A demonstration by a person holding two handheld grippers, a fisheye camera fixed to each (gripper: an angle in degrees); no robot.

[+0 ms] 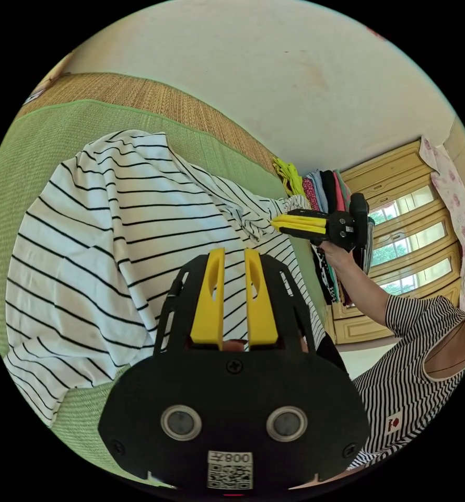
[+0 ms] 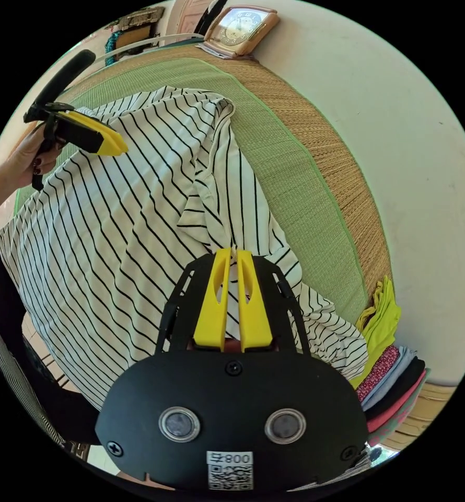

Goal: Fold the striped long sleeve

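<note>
Yellow jaws of the right gripper (image 2: pixel 233 254) are clamped on a raised bunch of the one striped long sleeve (image 2: pixel 112 219), which lies spread on a green mat (image 2: pixel 290 188). The left gripper (image 1: pixel 234 253) hangs over the shirt with its jaws slightly apart, holding nothing. The shirt's near edge is hidden behind both gripper bodies. One stack of folded clothes (image 2: pixel 394 376) sits beside it, partly cut off.

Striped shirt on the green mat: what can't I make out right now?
- White long-sleeve shirt with thin black stripes: in the left gripper view, the left gripper body covers its near edge.
- Right gripper: in the right gripper view, pinched cloth bunches between the jaws; whether it is cuff or collar is unclear.
- Stack of folded coloured clothes: cut off by the picture edge.
</note>
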